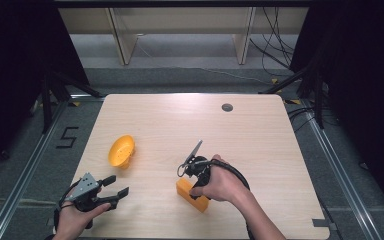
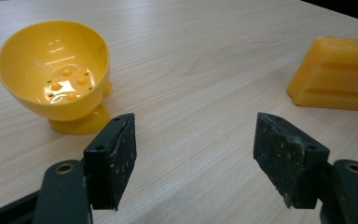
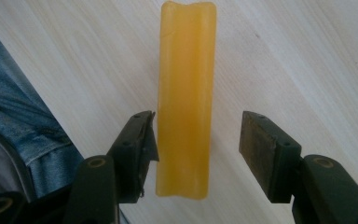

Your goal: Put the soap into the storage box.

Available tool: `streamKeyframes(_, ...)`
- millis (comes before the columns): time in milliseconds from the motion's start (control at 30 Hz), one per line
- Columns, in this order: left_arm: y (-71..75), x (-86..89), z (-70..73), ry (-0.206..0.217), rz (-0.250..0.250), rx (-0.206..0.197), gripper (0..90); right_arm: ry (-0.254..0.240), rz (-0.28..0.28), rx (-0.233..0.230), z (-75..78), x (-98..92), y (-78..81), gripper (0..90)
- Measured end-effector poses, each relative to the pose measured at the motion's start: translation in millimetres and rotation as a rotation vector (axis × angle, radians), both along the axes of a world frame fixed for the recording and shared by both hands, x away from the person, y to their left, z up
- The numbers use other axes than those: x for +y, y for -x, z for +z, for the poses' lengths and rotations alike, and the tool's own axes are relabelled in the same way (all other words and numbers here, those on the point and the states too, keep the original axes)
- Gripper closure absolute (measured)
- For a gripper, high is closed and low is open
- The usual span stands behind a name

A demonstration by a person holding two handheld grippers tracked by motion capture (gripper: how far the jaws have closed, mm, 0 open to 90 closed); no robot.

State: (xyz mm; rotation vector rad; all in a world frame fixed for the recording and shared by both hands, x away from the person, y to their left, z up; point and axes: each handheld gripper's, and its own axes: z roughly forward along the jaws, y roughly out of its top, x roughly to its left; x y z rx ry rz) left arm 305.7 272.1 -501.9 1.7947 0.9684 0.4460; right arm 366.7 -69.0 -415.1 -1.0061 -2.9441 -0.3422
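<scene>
black right jaws stand wide, straddling orange block.

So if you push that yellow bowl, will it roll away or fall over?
The yellow bowl already lies tilted on the table, resting on its rounded side and small foot, so a push would probably rock or roll it rather than slide it. It looks like thin, glossy plastic, so likely light, stiff, and a bit slippery between jaws.

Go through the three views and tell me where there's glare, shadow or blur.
High view: evenly lit table, black surroundings, small things soft. Left gripper view: white glare inside the yellow bowl; near tongs sharp. Right gripper view: yellow block glossy, faint shadow along its right side, denim sleeve blurred.
</scene>
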Motion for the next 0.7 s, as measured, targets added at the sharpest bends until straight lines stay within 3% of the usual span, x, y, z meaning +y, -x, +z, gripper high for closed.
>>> streamKeyframes(333, -0.3, 0.5, 0.1, -0.007, -0.007, -0.008, 29.4, 0.041, 0.062, 0.019, -15.2, 12.5, -2.3, 45.2)
streamKeyframes(500, -0.2, 0.6, 0.1, -0.009, -0.007, -0.007, 29.2, 0.069, 0.063, 0.033, -21.0, 15.1, -2.9, 46.8)
streamKeyframes(700, -0.5, -0.5, -1.1, 0.007, -0.009, -0.005, 29.1, 0.093, 0.104, 0.037, -27.4, 17.0, -4.8, 49.6)
